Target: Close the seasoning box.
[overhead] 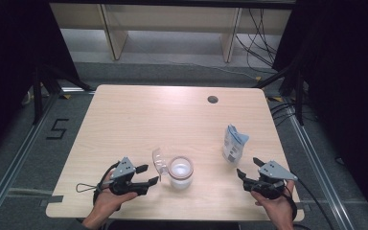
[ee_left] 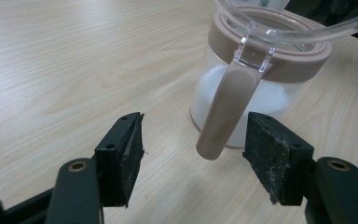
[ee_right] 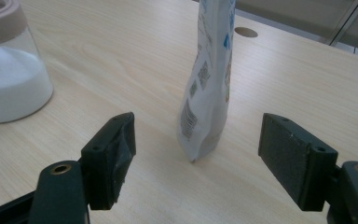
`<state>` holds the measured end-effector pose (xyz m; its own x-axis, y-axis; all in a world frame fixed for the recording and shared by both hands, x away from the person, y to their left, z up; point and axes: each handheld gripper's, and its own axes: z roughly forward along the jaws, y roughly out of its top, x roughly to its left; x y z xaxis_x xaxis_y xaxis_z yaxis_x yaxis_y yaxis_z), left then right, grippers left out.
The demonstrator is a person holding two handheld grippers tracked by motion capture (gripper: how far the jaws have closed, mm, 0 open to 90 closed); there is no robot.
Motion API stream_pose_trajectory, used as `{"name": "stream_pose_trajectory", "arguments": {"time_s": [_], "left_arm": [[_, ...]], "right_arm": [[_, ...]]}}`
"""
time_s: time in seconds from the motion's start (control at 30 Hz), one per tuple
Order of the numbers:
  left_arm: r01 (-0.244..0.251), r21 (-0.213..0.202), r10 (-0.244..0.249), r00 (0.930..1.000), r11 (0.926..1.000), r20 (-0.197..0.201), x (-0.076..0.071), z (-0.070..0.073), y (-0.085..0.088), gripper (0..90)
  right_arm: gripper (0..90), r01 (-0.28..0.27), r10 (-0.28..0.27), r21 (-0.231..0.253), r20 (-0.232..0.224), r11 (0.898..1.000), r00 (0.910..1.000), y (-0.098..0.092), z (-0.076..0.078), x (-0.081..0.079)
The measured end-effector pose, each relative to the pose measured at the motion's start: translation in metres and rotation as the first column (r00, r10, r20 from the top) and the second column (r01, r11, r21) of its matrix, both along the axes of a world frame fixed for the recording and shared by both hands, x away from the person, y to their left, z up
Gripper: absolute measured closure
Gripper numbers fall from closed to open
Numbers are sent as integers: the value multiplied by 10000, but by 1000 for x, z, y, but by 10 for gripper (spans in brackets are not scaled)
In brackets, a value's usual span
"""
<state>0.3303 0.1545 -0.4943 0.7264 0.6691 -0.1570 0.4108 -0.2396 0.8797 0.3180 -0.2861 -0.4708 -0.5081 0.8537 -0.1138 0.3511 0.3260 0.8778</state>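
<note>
Left gripper (overhead: pixel 144 175), at the lower left of the high view, holds its jaws apart around the brown handle (ee_left: pixel 227 105) of a lidded glass jar (overhead: pixel 180 171) of white powder, pads not touching it. Right gripper (overhead: pixel 248 167), lower right, gapes empty just before an upright white pouch (overhead: pixel 234 143).
</note>
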Motion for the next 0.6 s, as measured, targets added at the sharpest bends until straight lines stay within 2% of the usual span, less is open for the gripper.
{"name": "stream_pose_trajectory", "arguments": {"time_s": [0.03, 0.07, 0.1, 0.13, 0.17, 0.2, 0.23, 0.27, 0.3, 0.33, 0.37, 0.43, 0.47, 0.5, 0.57, 0.6], "left_arm": [[-130, -91, 129, 9999, 9999, -89, -1, 0, 0, 370], [-89, -23, 89, 10000, 10000, 21, 0, 0, 1, 374], [-71, -52, 71, 10000, 10000, 9, 0, 0, 2, 380], [-71, -52, 71, 10000, 10000, 9, 0, 0, 2, 391], [-199, -88, 199, 9998, 9998, 25, -1, 1, 2, 399], [-170, -132, 170, 9998, 9998, 44, 0, 2, 3, 412], [-191, -37, 192, 9997, 9998, 167, -1, 3, 4, 425], [-191, -37, 192, 9997, 9998, 167, -1, 3, 4, 438], [-116, -142, 119, 9996, 9998, 249, 0, 4, 4, 438], [-268, -175, 273, 9993, 9995, 252, -2, 5, 4, 457], [-225, -270, 239, 9985, 9994, 495, -2, 7, 6, 488], [-252, -284, 267, 9981, 9993, 556, -3, 8, 7, 531], [-287, -420, 320, 9963, 9987, 799, -4, 12, 10, 566], [-350, -421, 385, 9955, 9985, 868, -5, 13, 10, 590], [-478, -501, 525, 9940, 9976, 965, -6, 16, 10, 616], [-432, -487, 484, 9926, 9979, 1110, -7, 18, 9, 658]], "right_arm": [[284, 34, -31, 112, -195, 9999, 9998, 0, 0, -1], [284, 66, -66, -5, -42, 10000, 10000, 0, 0, 0], [284, 63, -63, -9, -80, 10000, 9999, 0, -1, 0], [284, 170, -163, 156, -416, 9997, 9990, 1, -1, -2], [284, 134, -128, 138, -430, 9998, 9990, 2, -1, -2], [284, 35, -36, -87, -78, 10000, 10000, 0, -2, 1], [284, -123, 123, -177, 29, 9998, 9999, -1, -2, 3], [284, -123, 123, -177, 29, 9998, 9999, -1, -2, 3], [284, -111, 110, -30, -292, 9999, 9995, 1, -2, 2], [284, -80, 77, -116, -248, 9999, 9997, 0, -2, 2], [284, -56, 53, -100, -278, 9999, 9996, 0, -2, 2], [284, -39, 35, -142, -240, 9999, 9997, 0, -2, 3], [286, -73, 72, -276, -37, 9996, 10000, -1, -1, 4], [287, -124, 121, -160, -187, 9998, 9998, 0, -1, 3], [288, -120, 119, -293, -57, 9995, 9999, 0, -1, 3], [289, -155, 152, -288, -81, 9995, 9999, 1, -2, 2]]}}
